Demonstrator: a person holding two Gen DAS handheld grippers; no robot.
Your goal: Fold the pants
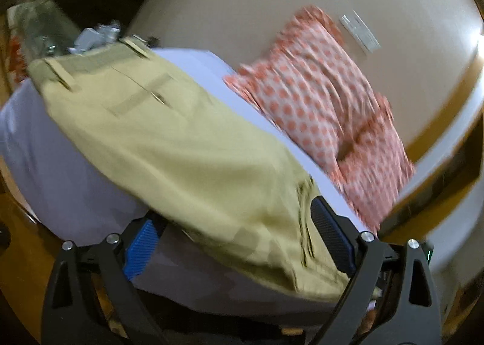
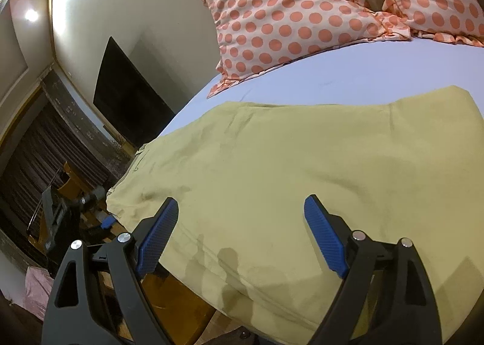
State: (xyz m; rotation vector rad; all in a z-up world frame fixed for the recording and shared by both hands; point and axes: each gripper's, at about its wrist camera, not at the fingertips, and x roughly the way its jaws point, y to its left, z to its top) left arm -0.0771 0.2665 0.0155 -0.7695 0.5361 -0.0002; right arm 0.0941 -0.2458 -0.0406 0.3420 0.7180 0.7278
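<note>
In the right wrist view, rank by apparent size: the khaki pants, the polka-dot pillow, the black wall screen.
1. Khaki cotton pants: largest, though closest to the camera, so likely exaggerated.
2. Orange polka-dot pillow: partly cropped at the top edge.
3. Black flat wall screen: smallest, but farthest away.

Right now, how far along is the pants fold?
Done: the pants lie flat on the bed, apparently doubled leg over leg; the waistband with belt loops shows in the left wrist view. In hand: nothing is gripped. The left gripper is open around the hem end, and the right gripper hovers open over the cloth. Left: folding hem toward waistband.
</note>
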